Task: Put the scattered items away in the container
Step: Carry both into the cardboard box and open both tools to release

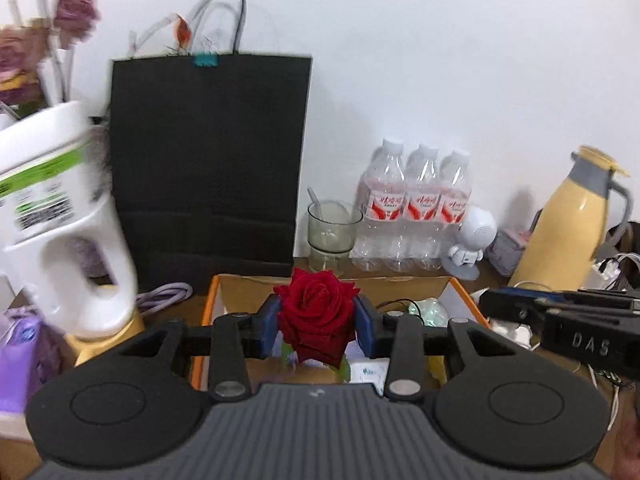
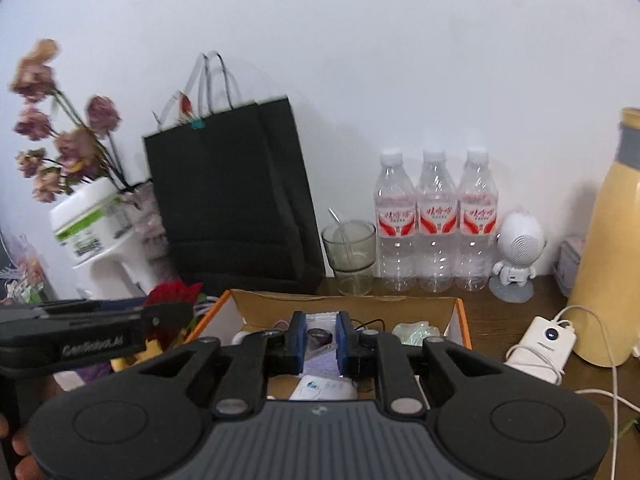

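Left wrist view: left gripper [image 1: 316,326] pinched a red rose [image 1: 316,312] by its bloom, over the near part of the cardboard box [image 1: 460,290] on the desk [image 2: 540,292].
Right wrist view: right gripper [image 2: 320,342] stood nearly closed on a small dark object [image 2: 319,336], what it was could not be told, above the same box.
Box contents: packets and a cable already lay inside.
Risk: squeezed petals could bruise; the two grippers were close together and might collide, spilling either item outside.
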Demonstrator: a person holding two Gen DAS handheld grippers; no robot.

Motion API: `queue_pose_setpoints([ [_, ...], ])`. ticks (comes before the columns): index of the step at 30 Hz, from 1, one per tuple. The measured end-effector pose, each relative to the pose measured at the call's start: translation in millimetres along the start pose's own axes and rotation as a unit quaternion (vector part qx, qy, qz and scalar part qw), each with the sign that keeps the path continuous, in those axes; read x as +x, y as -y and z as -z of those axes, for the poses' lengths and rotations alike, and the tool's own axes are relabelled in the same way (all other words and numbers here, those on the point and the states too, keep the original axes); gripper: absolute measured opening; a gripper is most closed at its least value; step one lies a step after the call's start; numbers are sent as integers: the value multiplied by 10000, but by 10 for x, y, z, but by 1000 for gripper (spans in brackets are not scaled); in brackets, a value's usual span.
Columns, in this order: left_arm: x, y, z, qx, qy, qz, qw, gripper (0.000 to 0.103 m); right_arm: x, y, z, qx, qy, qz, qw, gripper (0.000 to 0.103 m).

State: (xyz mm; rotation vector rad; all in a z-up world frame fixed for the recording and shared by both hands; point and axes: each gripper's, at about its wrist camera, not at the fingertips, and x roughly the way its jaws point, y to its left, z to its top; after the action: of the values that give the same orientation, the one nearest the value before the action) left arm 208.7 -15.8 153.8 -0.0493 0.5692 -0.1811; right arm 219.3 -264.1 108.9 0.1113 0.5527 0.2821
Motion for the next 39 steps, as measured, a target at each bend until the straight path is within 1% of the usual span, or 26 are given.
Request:
queue_pose_setpoints([
  [3,359,9,-77,-29,-415,-132,9990,40,354,102,-132,-48,-668,-74,9977,14],
  [5,621,-4,-69,12,-793,-194,9967,40,588,168,-177,-49,-1052,44,9944,14],
  [6,753,-27,-60,-32,-1003,-213,9947,40,692,180,-180,-114,-1246,132,9920,14],
  [8,1018,-64,-39,-123,-1460,-225,9890,40,918,258,-189,-57,-1660,241,9858,14],
  [11,1322,-108,21,-228,-1992,-185,9795,40,1221,401,-171,315,-2312,165,9723,15],
  [13,1476,-122,57,-280,-2268,-229,9733,41,1377,452,-141,458,-2649,189,9630,16],
  [14,1529,-128,74,-266,-2345,-239,9715,41,1438,465,-128,467,-2773,289,9592,18],
  [17,1633,-160,79,-299,-2503,-359,9670,43,1543,443,-103,342,-3024,481,9513,18],
  [18,1644,-169,75,-325,-2541,-383,9659,45,1571,447,-100,379,-3105,501,9485,21],
  [20,1621,-179,45,-384,-2562,-413,9650,50,1574,438,-125,438,-3157,478,9467,27],
  [23,1534,-163,-33,-342,-2581,-443,9645,56,1531,404,-228,436,-3087,547,9486,38],
  [25,1458,-154,-121,-350,-2584,-486,9642,74,1459,413,-315,471,-3017,586,9504,53],
  [26,1409,-153,-166,-363,-2591,-487,9639,80,1429,408,-354,471,-2983,618,9513,56],
  [27,1372,-151,-205,-373,-2599,-501,9636,87,1399,401,-390,456,-2951,653,9521,64],
  [28,1313,-151,-249,-385,-2584,-548,9637,88,1351,390,-429,414,-2920,681,9531,71],
  [29,1265,-138,-286,-373,-2576,-590,9637,89,1289,375,-467,369,-2887,704,9541,74],
  [30,1214,-126,-322,-346,-2572,-622,9637,93,1236,370,-501,352,-2858,718,9549,78],
  [31,1148,-110,-363,-316,-2561,-651,9639,100,1176,370,-537,353,-2832,730,9556,80],
  [33,1021,-79,-428,-294,-2479,-657,9661,103,1040,365,-608,391,-2775,739,9571,80],
  [35,879,-56,-482,-345,-2418,-678,9673,103,894,349,-673,389,-2706,726,9592,80],
  [39,638,7,-557,-390,-2465,-747,9655,103,648,258,-747,356,-2590,733,9624,82],
])
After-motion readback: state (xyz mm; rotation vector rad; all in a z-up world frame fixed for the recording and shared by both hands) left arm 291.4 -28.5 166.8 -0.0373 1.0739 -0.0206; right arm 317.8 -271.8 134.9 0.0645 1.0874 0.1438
